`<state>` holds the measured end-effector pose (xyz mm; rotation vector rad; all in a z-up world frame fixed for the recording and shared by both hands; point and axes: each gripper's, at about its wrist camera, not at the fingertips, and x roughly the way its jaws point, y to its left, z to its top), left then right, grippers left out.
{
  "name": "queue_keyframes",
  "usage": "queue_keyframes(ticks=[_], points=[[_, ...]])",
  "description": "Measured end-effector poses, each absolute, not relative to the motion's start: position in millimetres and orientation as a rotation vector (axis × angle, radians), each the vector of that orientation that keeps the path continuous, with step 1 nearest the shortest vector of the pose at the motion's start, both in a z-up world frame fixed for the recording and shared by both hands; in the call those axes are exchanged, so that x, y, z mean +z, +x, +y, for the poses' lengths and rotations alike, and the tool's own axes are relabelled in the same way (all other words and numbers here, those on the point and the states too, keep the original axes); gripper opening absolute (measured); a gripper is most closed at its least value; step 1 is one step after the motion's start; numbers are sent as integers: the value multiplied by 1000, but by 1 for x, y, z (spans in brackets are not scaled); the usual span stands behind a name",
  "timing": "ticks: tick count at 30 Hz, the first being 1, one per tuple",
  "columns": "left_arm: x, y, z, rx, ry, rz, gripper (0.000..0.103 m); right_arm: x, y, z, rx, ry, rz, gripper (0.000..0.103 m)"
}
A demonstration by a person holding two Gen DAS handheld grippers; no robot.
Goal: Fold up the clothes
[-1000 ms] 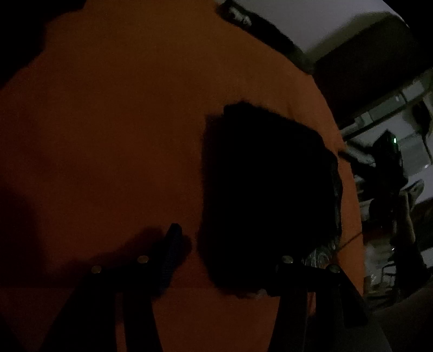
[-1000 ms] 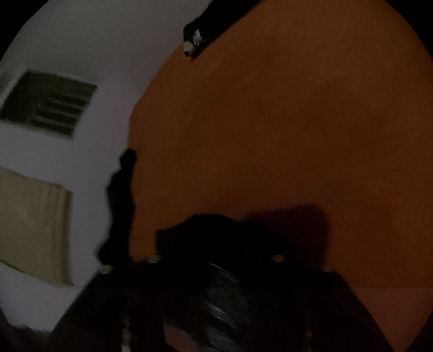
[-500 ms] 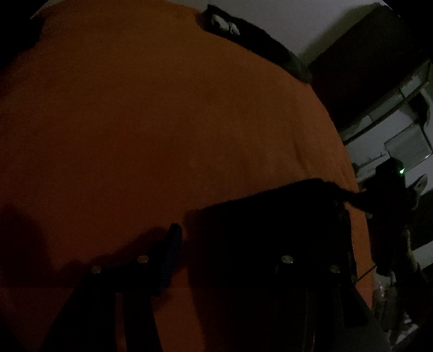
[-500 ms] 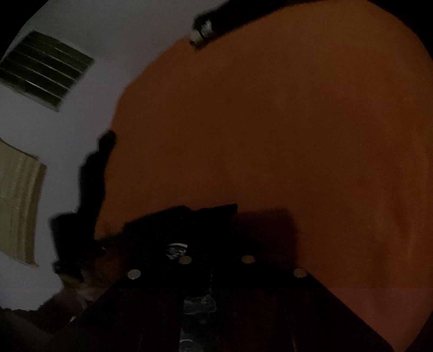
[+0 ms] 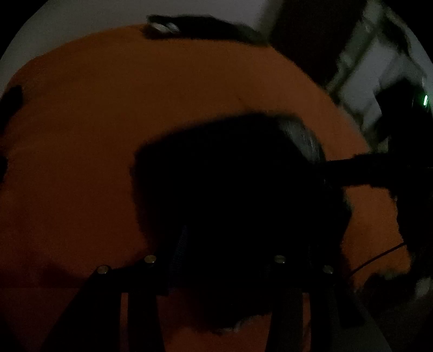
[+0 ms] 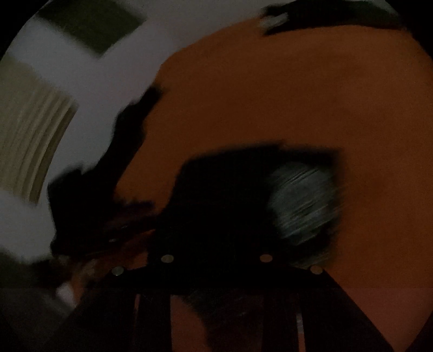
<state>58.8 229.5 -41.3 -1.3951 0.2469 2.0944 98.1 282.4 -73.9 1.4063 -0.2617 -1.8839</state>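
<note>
Shifted garment (image 5: 238,195); window (image 6: 29,130) right-view only.

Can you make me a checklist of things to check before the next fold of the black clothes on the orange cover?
1. Black garment lies on the orange cover: ok.
2. Garment folded into a neat block: cannot tell, the pictures are dark and blurred.
3. Printed patch on the garment faces up and shows: ok.
4. Left gripper has cloth between its jaws, which are closing: ok; whether the pads pinch it, cannot tell.
5. Right gripper has its jaws opening over the dark cloth; whether it grips, cannot tell.
6. Other dark clothing sits at the far edge, apart from the fold: ok.
</note>
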Motion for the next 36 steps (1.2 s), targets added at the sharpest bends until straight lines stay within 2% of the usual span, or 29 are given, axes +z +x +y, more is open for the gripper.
queue_keyframes(ticks=[2, 3, 4, 8, 13, 15, 17, 19, 21, 23, 27, 31, 33, 36], points=[[-65, 76, 228, 2106, -1411, 376, 45, -100, 113, 271, -1862, 1483, -169, 20], [-74, 81, 221, 2108, -1422, 403, 45, -111, 118, 277, -1870, 1515, -162, 5], [-73, 82, 212, 2103, -1435, 369, 47, -121, 121, 291, -1883, 1531, -203, 0], [-62, 86, 180, 2098, -1470, 265, 47, -133, 133, 334, -1935, 1559, -376, 0], [-41, 99, 183, 2044, -1414, 233, 48, -110, 150, 344, -1946, 1459, -385, 5], [-56, 105, 194, 2012, -1442, 270, 48, -122, 154, 341, -1938, 1497, -363, 5], [-72, 117, 195, 2002, -1469, 335, 48, -134, 158, 339, -1929, 1535, -341, 0], [-72, 127, 184, 2000, -1459, 340, 49, -140, 161, 351, -1936, 1573, -389, 0], [-64, 128, 172, 2012, -1476, 326, 49, -134, 164, 358, -1931, 1582, -406, 0], [-49, 126, 169, 2045, -1439, 303, 49, -122, 168, 348, -1896, 1560, -345, 4], [-26, 117, 188, 2037, -1325, 223, 49, -109, 171, 325, -1806, 1471, -326, 4], [-48, 106, 206, 1983, -1381, 222, 49, -131, 178, 309, -1775, 1519, -199, 4], [-68, 109, 199, 1983, -1441, 238, 49, -143, 180, 323, -1778, 1560, -240, 0], [-69, 117, 173, 2005, -1450, 223, 49, -149, 181, 363, -1815, 1595, -311, 0]])
